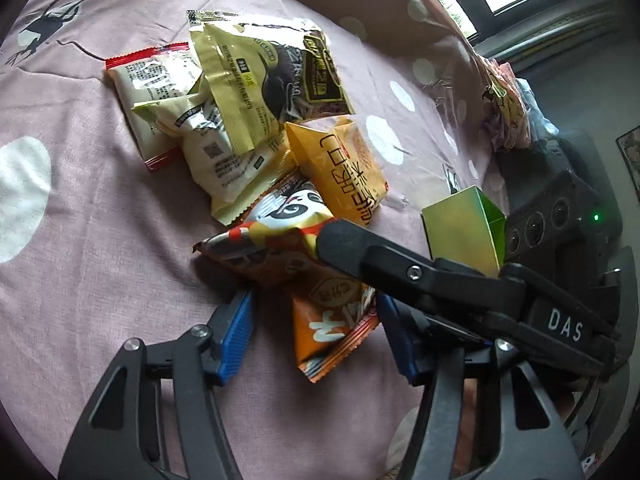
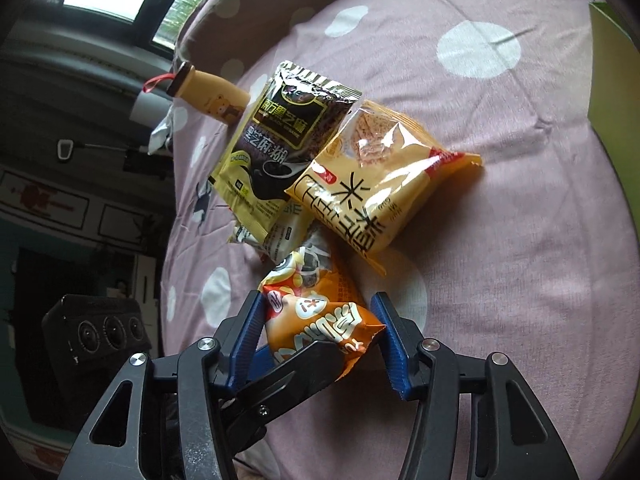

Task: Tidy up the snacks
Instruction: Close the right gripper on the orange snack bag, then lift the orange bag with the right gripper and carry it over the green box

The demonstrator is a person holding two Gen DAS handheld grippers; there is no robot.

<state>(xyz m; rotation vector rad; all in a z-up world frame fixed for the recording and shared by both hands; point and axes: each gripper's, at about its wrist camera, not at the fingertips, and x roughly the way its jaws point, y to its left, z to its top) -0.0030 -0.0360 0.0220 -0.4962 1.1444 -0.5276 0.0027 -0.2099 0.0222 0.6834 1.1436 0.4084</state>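
While both my claws converge on the orange packet point(image 1: 304, 280) at the near edge of the snack pile point(image 1: 240, 120) on the bedspread point(image 1: 100, 220), my right claw point(image 2: 320, 336) clasps it, my left claw point(image 1: 316, 332) only straddles it, so the pick-up step next calls for a clean lift.

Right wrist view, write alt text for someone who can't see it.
Blue-padded right gripper clamps a crinkled orange snack packet on a pink white-dotted bedsheet. A black gripper finger also touches it. A yellow cracker packet and black-gold sachet lie behind.
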